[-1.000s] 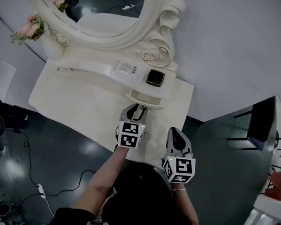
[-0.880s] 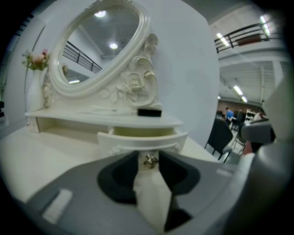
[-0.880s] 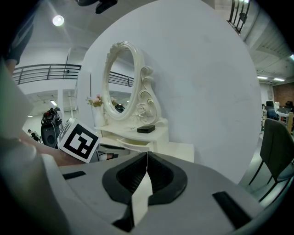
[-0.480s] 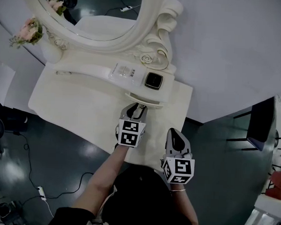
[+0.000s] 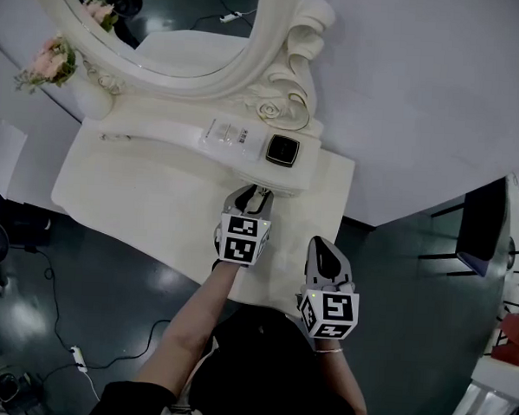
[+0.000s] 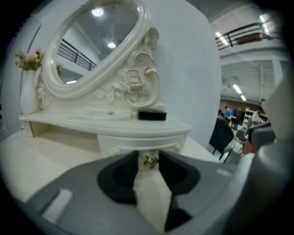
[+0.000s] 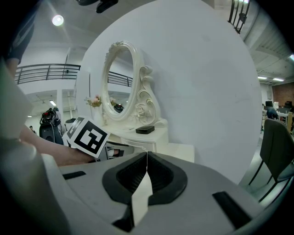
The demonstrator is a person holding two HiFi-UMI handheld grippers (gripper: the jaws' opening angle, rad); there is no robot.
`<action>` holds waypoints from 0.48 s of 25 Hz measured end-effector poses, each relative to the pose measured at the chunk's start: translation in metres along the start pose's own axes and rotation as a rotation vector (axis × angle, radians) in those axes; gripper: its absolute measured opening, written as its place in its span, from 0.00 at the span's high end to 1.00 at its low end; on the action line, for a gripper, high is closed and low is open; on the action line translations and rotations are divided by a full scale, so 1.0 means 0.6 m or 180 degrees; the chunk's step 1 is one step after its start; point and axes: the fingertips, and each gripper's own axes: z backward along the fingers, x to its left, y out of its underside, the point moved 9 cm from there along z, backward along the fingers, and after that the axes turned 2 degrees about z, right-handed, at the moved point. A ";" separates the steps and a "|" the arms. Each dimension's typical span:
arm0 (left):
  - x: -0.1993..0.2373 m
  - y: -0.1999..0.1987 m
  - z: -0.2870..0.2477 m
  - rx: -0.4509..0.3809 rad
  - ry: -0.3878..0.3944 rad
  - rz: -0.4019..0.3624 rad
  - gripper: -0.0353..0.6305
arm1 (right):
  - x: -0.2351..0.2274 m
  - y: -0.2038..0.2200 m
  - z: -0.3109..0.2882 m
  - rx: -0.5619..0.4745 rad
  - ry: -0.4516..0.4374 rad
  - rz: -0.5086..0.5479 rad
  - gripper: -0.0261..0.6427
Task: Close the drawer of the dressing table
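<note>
The white dressing table (image 5: pixel 130 195) has a small drawer (image 5: pixel 278 188) under its raised shelf, and the drawer front (image 6: pixel 133 146) sits almost flush with the shelf edge. My left gripper (image 5: pixel 253 196) is at that front. In the left gripper view its jaws close around the little metal knob (image 6: pixel 149 160). My right gripper (image 5: pixel 323 245) hangs back over the table's near right edge, shut and empty, its jaws meeting in a thin line (image 7: pixel 147 155). The left gripper's marker cube (image 7: pixel 87 134) shows in the right gripper view.
A black box (image 5: pixel 282 150) and a clear flat case (image 5: pixel 231 133) lie on the shelf. An oval mirror (image 5: pixel 165 24) and a vase of pink flowers (image 5: pixel 50 61) stand behind. A dark chair (image 5: pixel 480 227) is at the right. A cable and power strip (image 5: pixel 78 355) lie on the floor.
The left gripper has moved forward toward the mirror, and the drawer front that stuck out has gone in under the shelf. The right gripper has stayed put.
</note>
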 end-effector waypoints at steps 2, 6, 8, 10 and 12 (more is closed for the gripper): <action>0.002 -0.004 -0.006 -0.0004 -0.0006 -0.0002 0.73 | -0.001 0.000 0.000 0.0002 0.0006 -0.0001 0.95; 0.008 -0.012 -0.018 -0.0007 -0.0031 0.0004 0.73 | -0.001 0.002 0.003 0.0012 0.0015 -0.0002 0.95; 0.009 -0.013 -0.022 -0.0003 -0.0029 -0.0004 0.73 | -0.002 0.002 0.004 0.0013 0.0026 -0.0005 0.95; 0.009 -0.015 -0.024 -0.0004 -0.0027 -0.0008 0.73 | -0.003 0.001 0.005 0.0012 0.0038 -0.0005 0.95; 0.008 -0.015 -0.024 -0.0004 -0.0024 -0.0012 0.72 | -0.004 0.001 0.007 0.0007 0.0045 -0.0004 0.95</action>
